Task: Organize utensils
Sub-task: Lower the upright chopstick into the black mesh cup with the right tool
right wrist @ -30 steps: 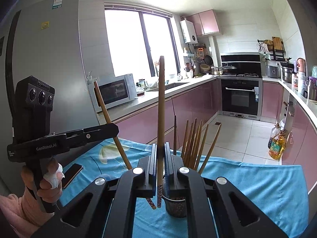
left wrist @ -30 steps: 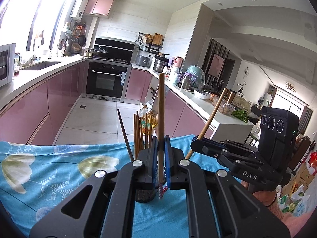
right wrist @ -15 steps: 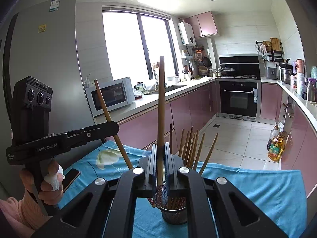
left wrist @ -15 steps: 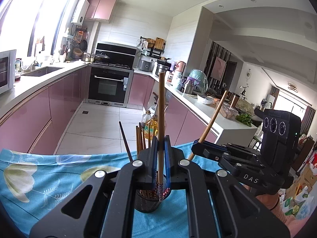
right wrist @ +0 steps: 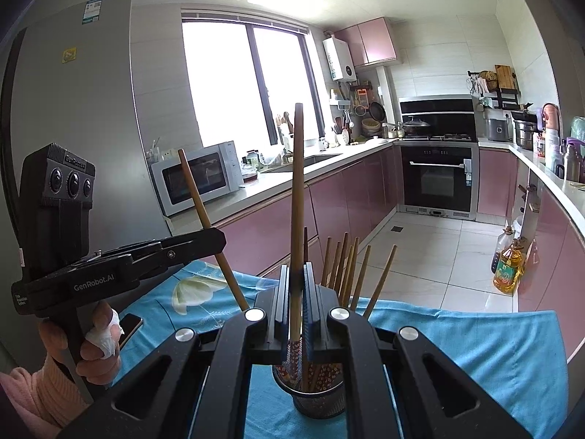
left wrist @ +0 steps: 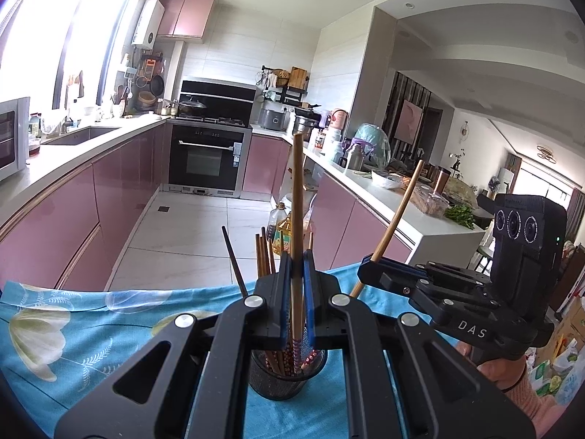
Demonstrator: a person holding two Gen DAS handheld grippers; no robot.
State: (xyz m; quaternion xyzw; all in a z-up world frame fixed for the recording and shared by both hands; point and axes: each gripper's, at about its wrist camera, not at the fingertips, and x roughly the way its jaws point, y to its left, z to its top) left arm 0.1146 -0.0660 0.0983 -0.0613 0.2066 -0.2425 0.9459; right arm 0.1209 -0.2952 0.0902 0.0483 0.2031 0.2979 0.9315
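Note:
A black mesh utensil cup (left wrist: 283,375) (right wrist: 319,398) stands on the blue flowered cloth (left wrist: 91,325) (right wrist: 475,347) and holds several wooden chopsticks (right wrist: 343,270) (left wrist: 263,256). My left gripper (left wrist: 297,292) is shut on one upright chopstick (left wrist: 297,201), its patterned lower end inside the cup's mouth. My right gripper (right wrist: 297,300) is shut on another upright chopstick (right wrist: 297,190), its lower end also in the cup. Each gripper shows in the other view, the right (left wrist: 380,274) and the left (right wrist: 204,241), both just beside the cup.
A phone (right wrist: 128,325) lies on the cloth near the left hand. Pink kitchen cabinets, an oven (left wrist: 206,161), a microwave (right wrist: 197,179) and oil bottles (right wrist: 506,267) on the floor lie beyond the table edge.
Both grippers have come down toward the cup with their chopsticks. The chopstick ends went from above the rim to inside the cup.

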